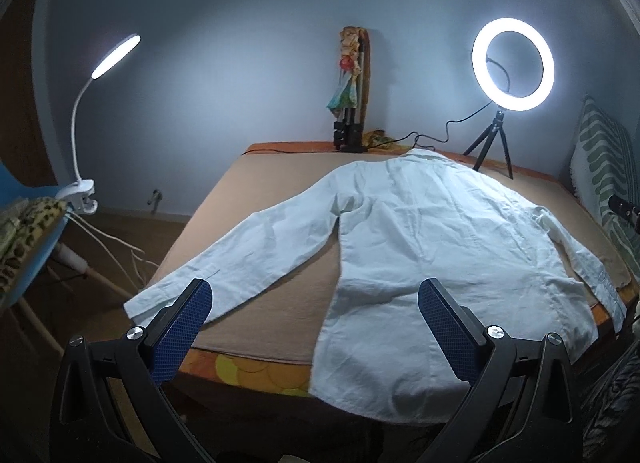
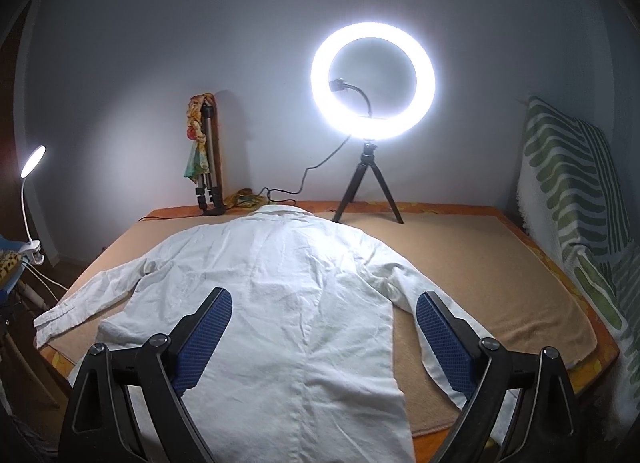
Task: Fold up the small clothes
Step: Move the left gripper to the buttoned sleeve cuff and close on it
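A white long-sleeved shirt point(image 1: 420, 247) lies flat, back up, on a tan cloth-covered table point(image 1: 276, 303), collar at the far end and both sleeves spread outward. My left gripper point(image 1: 316, 295) hovers open over the near edge, its blue pads straddling the gap between the left sleeve point(image 1: 224, 263) and the body. In the right wrist view the same shirt point(image 2: 288, 287) fills the middle. My right gripper point(image 2: 324, 311) is open above the lower right part of the body, with nothing held. Its right pad sits over the right sleeve point(image 2: 416, 295).
A lit ring light on a small tripod point(image 2: 372, 83) stands at the far edge, with a cable and a folded tripod point(image 2: 208, 167) beside it. A clip lamp point(image 1: 116, 51) sits on a blue chair at the left. A green-striped cushion point(image 2: 572, 183) lines the right side.
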`<state>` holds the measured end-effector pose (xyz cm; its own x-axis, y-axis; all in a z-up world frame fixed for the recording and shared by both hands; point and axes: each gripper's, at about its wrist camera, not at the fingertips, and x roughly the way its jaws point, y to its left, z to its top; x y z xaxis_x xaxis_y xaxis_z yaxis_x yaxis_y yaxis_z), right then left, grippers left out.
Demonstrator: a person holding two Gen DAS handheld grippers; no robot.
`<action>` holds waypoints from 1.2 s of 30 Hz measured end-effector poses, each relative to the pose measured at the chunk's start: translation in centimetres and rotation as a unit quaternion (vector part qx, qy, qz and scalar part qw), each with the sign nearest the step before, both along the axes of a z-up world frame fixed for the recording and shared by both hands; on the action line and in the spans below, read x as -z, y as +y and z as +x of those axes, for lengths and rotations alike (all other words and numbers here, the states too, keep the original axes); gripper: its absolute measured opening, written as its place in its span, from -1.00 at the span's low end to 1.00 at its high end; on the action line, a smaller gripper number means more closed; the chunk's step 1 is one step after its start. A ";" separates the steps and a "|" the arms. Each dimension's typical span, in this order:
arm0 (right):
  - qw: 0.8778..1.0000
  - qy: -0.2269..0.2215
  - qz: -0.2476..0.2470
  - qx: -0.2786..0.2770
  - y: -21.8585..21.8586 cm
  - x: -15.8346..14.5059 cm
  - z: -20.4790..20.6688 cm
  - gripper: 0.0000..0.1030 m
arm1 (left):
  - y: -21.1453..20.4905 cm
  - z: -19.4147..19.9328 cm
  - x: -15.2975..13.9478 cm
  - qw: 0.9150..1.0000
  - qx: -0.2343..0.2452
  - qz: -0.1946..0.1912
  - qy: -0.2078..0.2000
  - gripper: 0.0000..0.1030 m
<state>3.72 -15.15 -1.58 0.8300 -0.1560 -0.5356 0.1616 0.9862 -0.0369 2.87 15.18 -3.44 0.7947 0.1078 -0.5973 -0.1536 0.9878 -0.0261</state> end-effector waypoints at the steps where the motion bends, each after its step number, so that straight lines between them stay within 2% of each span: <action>1: 1.000 0.001 0.002 -0.010 0.4 0.0 0.6 0.79 | 1.2 0.3 0.3 1.000 -0.007 0.002 0.006 0.88; 4: 0.999 0.010 0.021 -0.043 1.5 0.3 2.5 0.78 | 4.9 1.2 1.3 0.999 -0.027 0.004 0.022 0.73; 6: 0.997 0.019 0.030 -0.064 2.5 0.6 3.8 0.78 | 7.7 1.9 2.0 0.999 -0.036 -0.009 0.032 0.60; 9: 0.994 0.033 0.024 -0.098 4.6 1.3 6.0 0.78 | 11.9 2.8 3.2 0.996 -0.036 -0.064 0.048 0.52; 12: 0.989 0.051 0.032 -0.134 6.5 2.0 8.2 0.77 | 16.3 3.6 4.8 0.989 -0.049 -0.121 0.066 0.46; 14: 0.985 0.063 0.042 -0.153 7.7 2.6 9.6 0.77 | 18.7 3.9 6.0 0.984 -0.066 -0.149 0.077 0.29; 15: 0.984 0.069 0.045 -0.160 8.3 2.8 10.2 0.77 | 20.0 3.8 6.6 0.980 -0.078 -0.167 0.081 0.18; 16: 0.982 0.074 0.046 -0.166 8.8 3.2 10.8 0.76 | 21.3 3.7 7.5 0.974 -0.089 -0.193 0.085 0.16; 18: 0.980 0.081 0.047 -0.177 9.7 3.8 11.3 0.75 | 23.8 3.2 9.3 0.957 -0.117 -0.250 0.090 0.13; 19: 0.978 0.086 0.048 -0.183 10.1 4.3 11.5 0.75 | 24.6 3.1 10.2 0.949 -0.122 -0.274 0.094 0.00; 20: 0.977 0.090 0.047 -0.188 10.4 4.7 11.6 0.75 | 25.2 2.9 10.9 0.943 -0.132 -0.291 0.098 -0.08; 22: 0.974 0.102 0.043 -0.196 10.9 5.5 11.8 0.75 | 25.8 2.7 11.9 0.933 -0.144 -0.313 0.103 -0.11; 26: 0.972 0.118 0.041 -0.199 11.1 6.6 12.3 0.75 | 26.5 2.5 12.6 0.925 -0.170 -0.322 0.106 -0.11; 31: 0.973 0.117 0.040 -0.197 10.8 6.6 12.1 0.75 | 27.4 3.0 13.4 0.916 -0.180 -0.341 0.108 -0.11; 36: 0.973 0.112 0.040 -0.197 10.7 6.3 11.7 0.75 | 27.6 4.0 14.3 0.912 -0.184 -0.346 0.122 -0.11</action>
<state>15.41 -4.42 -7.87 0.6786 0.2002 -0.7067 -0.2334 0.9711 0.0510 6.91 42.76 -17.75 0.6155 -0.1299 -0.7774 -0.5559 0.6277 -0.5450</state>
